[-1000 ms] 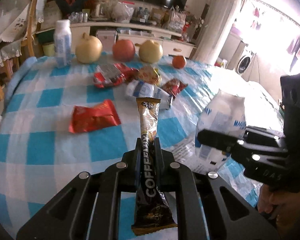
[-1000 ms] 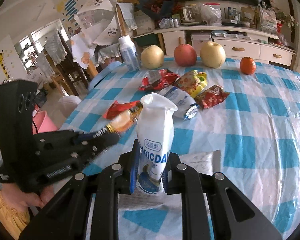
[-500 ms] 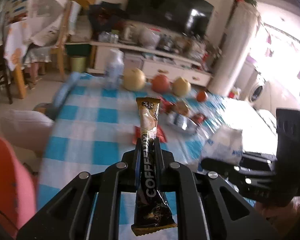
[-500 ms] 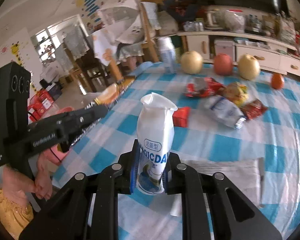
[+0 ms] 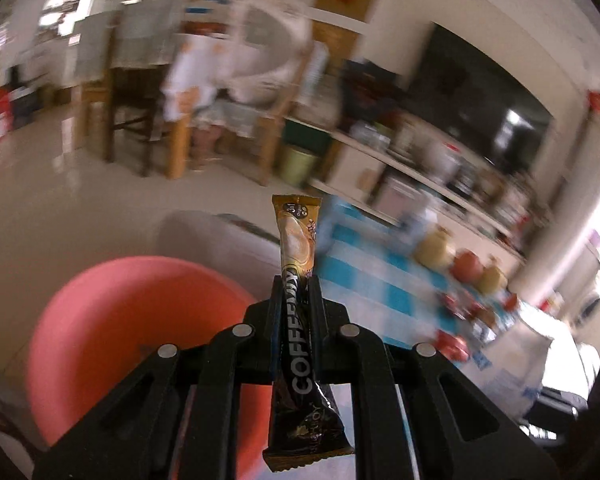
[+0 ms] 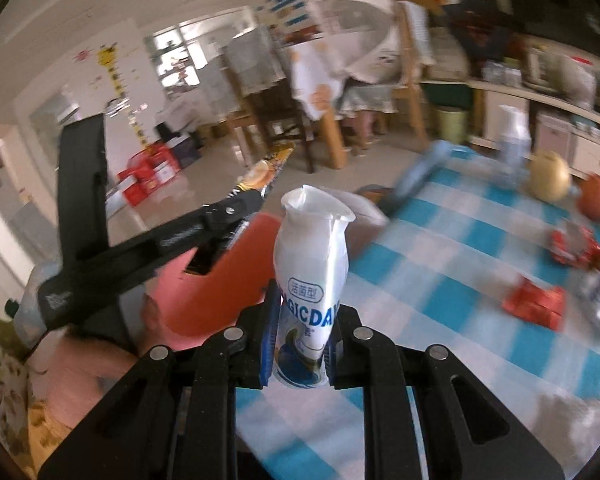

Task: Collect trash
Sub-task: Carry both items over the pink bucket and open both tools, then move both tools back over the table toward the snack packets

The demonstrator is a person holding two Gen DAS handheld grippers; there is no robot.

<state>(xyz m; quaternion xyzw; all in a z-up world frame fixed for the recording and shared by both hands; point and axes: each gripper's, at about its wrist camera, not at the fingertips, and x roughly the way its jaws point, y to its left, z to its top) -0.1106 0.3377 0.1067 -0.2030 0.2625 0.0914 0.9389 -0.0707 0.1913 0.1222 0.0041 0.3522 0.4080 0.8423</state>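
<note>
My left gripper (image 5: 296, 292) is shut on a brown and gold coffee mix sachet (image 5: 298, 248), which sticks out forward past the fingertips. Below it and to the left lies a pink round bin (image 5: 132, 320), beside the table. My right gripper (image 6: 300, 308) is shut on a white plastic drink pouch (image 6: 310, 248) with blue lettering, held upright. In the right wrist view the left gripper (image 6: 252, 196) and its sachet (image 6: 268, 168) reach in from the left above the pink bin (image 6: 212, 280). Both views are motion-blurred.
The table with a blue and white checked cloth (image 6: 452, 292) lies to the right, carrying red wrappers (image 6: 534, 304), a white bottle (image 6: 512, 136) and fruit (image 6: 548, 174). A pale rounded object (image 5: 220, 240) stands by the bin. Wooden chairs (image 5: 140, 120) stand on the shiny floor beyond.
Both grippers have swung left, off the table and over its edge toward the pink bin, rising a little and rolling. Each keeps its grip on its item.
</note>
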